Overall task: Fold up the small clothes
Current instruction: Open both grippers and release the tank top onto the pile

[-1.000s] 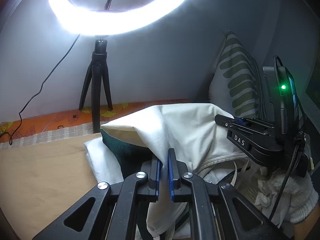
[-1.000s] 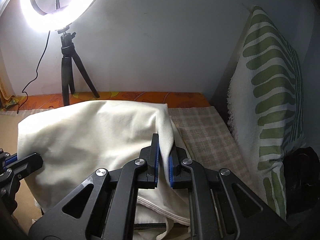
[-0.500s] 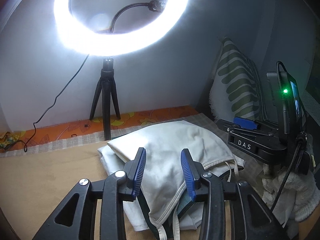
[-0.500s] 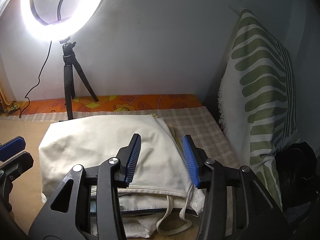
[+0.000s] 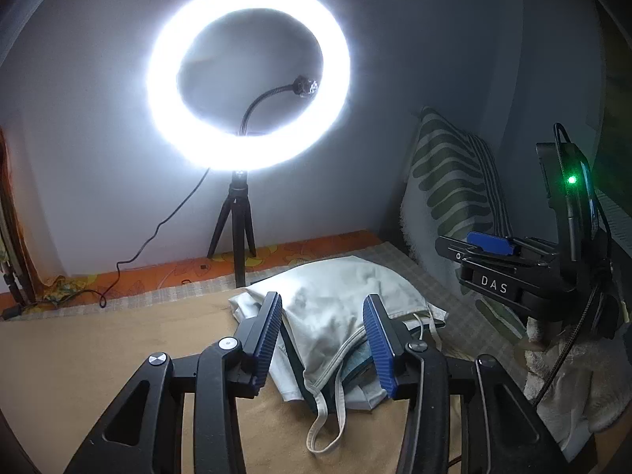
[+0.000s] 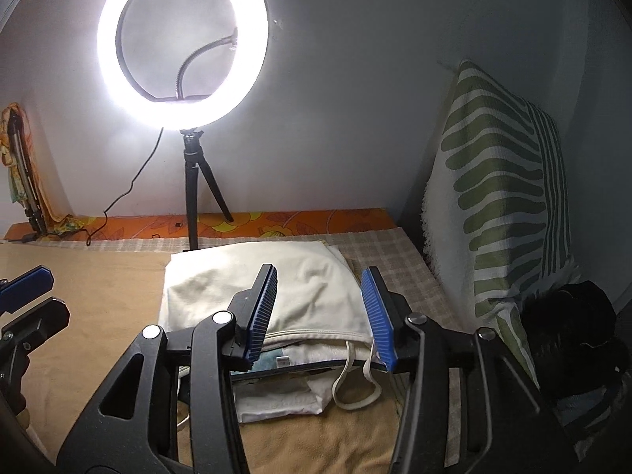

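A cream-white small garment (image 5: 335, 300) lies folded on top of a short stack of folded clothes on the tan cloth surface (image 5: 98, 355); it also shows in the right wrist view (image 6: 284, 280). A strap loop (image 5: 328, 422) hangs off its near edge. My left gripper (image 5: 324, 339) is open and empty, raised just above and in front of the stack. My right gripper (image 6: 320, 312) is open and empty, held above the stack's near edge. The right gripper's body (image 5: 509, 272) shows at the right of the left wrist view.
A lit ring light on a small tripod (image 5: 237, 233) stands behind the stack, its cable (image 5: 158, 229) trailing left. A green-and-white striped pillow (image 6: 501, 205) leans upright at the right. A checked cloth and an orange patterned strip (image 6: 276, 225) run along the wall.
Both grippers were shut on the cream garment, holding it up. They opened, let it drop onto the stack, and have since pulled back and up from it.
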A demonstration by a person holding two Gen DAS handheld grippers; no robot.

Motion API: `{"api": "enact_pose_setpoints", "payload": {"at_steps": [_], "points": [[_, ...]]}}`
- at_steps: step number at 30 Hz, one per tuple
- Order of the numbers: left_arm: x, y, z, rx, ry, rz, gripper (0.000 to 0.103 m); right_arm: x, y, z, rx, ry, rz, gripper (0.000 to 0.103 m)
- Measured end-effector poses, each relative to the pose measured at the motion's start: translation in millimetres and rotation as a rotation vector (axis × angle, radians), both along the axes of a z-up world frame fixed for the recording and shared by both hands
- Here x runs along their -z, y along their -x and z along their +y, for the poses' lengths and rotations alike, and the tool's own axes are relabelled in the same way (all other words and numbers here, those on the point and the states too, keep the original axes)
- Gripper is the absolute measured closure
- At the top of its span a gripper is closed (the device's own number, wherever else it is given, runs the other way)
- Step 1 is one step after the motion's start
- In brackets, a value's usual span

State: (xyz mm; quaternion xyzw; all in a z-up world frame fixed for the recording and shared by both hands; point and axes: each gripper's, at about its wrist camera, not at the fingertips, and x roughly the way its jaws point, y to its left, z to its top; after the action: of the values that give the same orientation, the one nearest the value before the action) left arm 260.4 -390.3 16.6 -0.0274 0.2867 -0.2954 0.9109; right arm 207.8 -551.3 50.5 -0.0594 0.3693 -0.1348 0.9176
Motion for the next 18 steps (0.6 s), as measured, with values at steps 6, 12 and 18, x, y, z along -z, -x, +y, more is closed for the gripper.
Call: {"api": "enact_pose_setpoints", "payload": {"at_steps": [6, 12, 18], "points": [[-26.6, 44.3, 34.2, -0.009, -0.001, -0.044, 0.051, -26.2, 35.9, 39.8, -0.013, -0.011, -0.032, 0.051], [-41.0, 93.1, 75.8, -0.014, -0.006, -0.074, 0.044, -47.2, 81.3, 86.7, -0.015, -0.036, -0.072, 0.043], [-43.3, 137.3, 113.2, -0.006, -0.006, -0.090, 0.028, -57.8, 133.0, 125.2, -0.036, -0.048, -0.087, 0.033]]}}
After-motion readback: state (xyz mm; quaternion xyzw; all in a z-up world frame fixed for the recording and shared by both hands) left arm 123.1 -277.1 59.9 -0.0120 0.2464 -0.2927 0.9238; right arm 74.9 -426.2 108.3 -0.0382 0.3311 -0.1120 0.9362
